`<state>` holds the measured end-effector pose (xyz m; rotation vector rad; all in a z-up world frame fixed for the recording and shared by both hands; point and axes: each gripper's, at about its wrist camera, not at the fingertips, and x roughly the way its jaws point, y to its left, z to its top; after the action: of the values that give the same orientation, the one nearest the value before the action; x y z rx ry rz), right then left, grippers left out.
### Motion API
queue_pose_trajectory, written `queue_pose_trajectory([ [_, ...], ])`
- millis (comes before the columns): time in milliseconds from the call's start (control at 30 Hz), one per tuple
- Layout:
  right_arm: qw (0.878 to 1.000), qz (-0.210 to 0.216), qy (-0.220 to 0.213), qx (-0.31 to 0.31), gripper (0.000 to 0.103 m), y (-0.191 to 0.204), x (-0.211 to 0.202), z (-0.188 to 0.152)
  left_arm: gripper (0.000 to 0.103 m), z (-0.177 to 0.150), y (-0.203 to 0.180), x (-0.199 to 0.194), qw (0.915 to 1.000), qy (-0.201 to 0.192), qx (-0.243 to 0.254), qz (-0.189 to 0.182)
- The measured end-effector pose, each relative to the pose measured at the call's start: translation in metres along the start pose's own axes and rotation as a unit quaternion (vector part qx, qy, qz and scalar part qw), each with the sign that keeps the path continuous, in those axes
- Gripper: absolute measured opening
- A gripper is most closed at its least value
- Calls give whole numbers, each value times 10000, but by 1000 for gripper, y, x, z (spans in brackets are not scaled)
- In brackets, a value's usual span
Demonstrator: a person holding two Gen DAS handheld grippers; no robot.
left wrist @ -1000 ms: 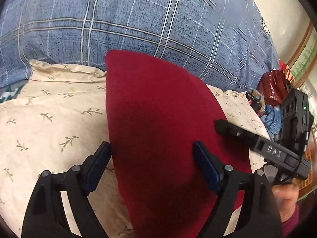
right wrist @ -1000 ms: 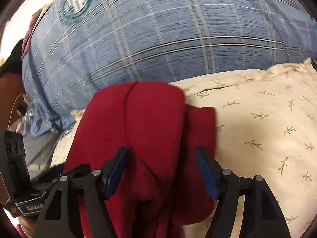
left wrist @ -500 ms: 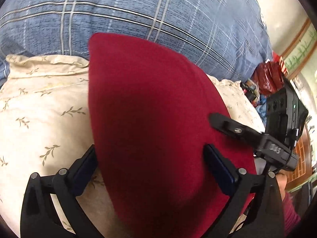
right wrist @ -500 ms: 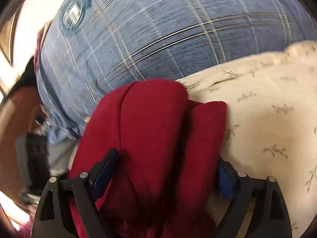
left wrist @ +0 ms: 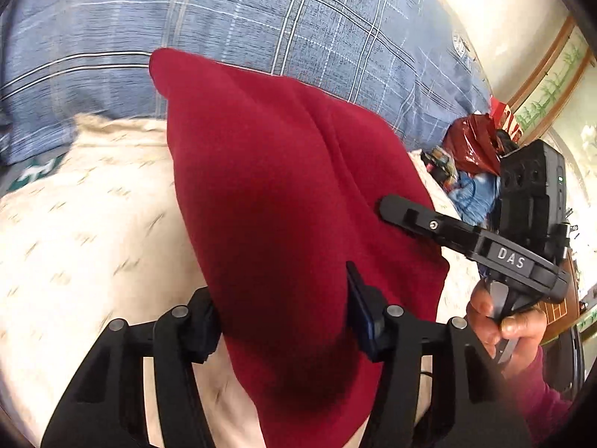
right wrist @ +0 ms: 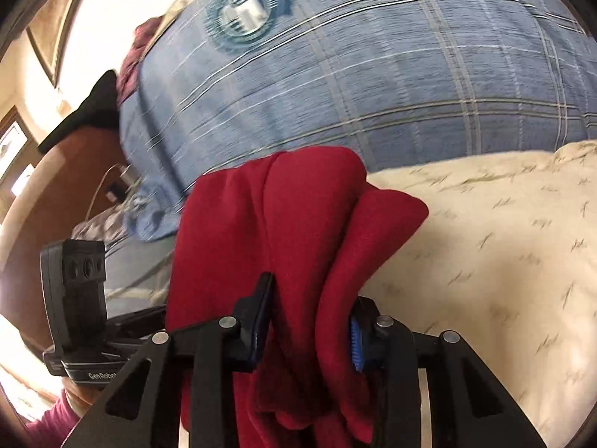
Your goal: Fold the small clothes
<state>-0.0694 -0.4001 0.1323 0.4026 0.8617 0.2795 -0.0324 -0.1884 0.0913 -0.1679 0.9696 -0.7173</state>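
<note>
A dark red garment (left wrist: 268,186) lies folded lengthwise over the cream leaf-print bedding (left wrist: 93,242). Its near end is bunched and raised between the jaws of my left gripper (left wrist: 283,298), which are closing with both pads against the cloth. Seen from the right wrist, the same red garment (right wrist: 306,216) hangs in thick folds through my right gripper (right wrist: 311,298). Those jaws are closing too and pinch the folds. The right gripper's black finger (left wrist: 410,212) rests along the cloth's right edge, held by a person's hand (left wrist: 496,321).
A blue plaid duvet (right wrist: 373,93) bulges right behind the garment. A red plastic bag (left wrist: 470,142) and other clutter sit at the bed's far right. Dark wooden furniture (right wrist: 74,171) stands to the left of the duvet.
Both grippers have narrowed onto the red garment's near end. The cloth has bunched into folds and its near end has come up off the bedding.
</note>
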Motion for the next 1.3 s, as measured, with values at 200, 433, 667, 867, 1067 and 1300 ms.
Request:
queue_pose_trajectory([
  [200,9990,-98,424,-102,44,26,17,-43,57,-43,20,-11,9982,319,-77,507],
  [433,9910,-1038,120,-842,44,51,-1,-62,70,-62,37,-13,9951,-76,-550,816],
  [667,9781,-942,127,-1852,41,103,-9,-88,77,-73,24,-26,9854,-732,-290,1508],
  [867,9657,-1649,445,-1954,39,91,35,-106,77,-93,23,-36,9807,-935,-191,1706],
  [1067,9616,-1834,331,-2014,40,95,31,-114,77,-103,22,-44,9763,-1127,-188,1840],
  [1300,9643,-1876,216,-1857,41,96,21,-118,77,-110,14,-51,9714,-1273,-152,1997],
])
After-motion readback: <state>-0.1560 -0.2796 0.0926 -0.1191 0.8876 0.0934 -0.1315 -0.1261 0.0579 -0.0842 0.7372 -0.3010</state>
